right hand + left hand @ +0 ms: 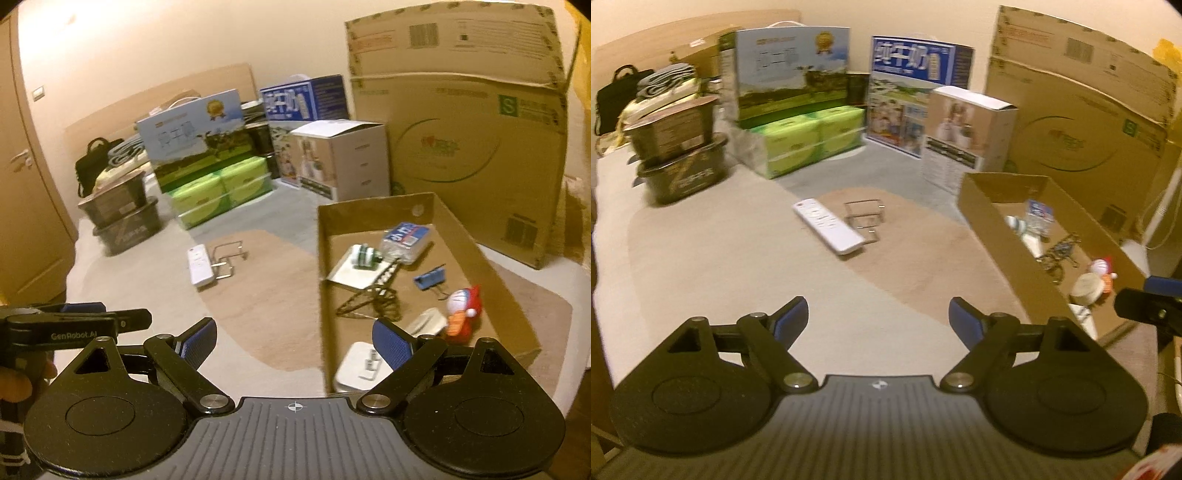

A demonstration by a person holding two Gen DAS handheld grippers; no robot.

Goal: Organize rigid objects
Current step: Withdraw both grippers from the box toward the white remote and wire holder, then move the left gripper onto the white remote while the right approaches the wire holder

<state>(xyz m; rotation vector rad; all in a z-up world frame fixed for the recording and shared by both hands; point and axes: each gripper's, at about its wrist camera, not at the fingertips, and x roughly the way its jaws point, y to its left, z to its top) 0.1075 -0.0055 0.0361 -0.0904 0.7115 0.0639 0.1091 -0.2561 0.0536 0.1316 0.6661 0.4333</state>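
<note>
We judge the sorting nearly done: the cardboard tray [373, 210], right of the spread, empty left gripper [877, 320], holds most items. Ahead of it, the remote [827, 225] and wire rack [865, 217] remain out. The right gripper [294, 341] hangs apart, empty, at the tray's near edge.

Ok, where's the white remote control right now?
The white remote control lies on the beige mat, left of the open cardboard tray, right beside a bent wire rack.

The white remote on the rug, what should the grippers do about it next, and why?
Probably move the left gripper forward to the remote. Its jaws are open and empty, and the remote lies outside the cardboard tray that already holds other small things.
</note>
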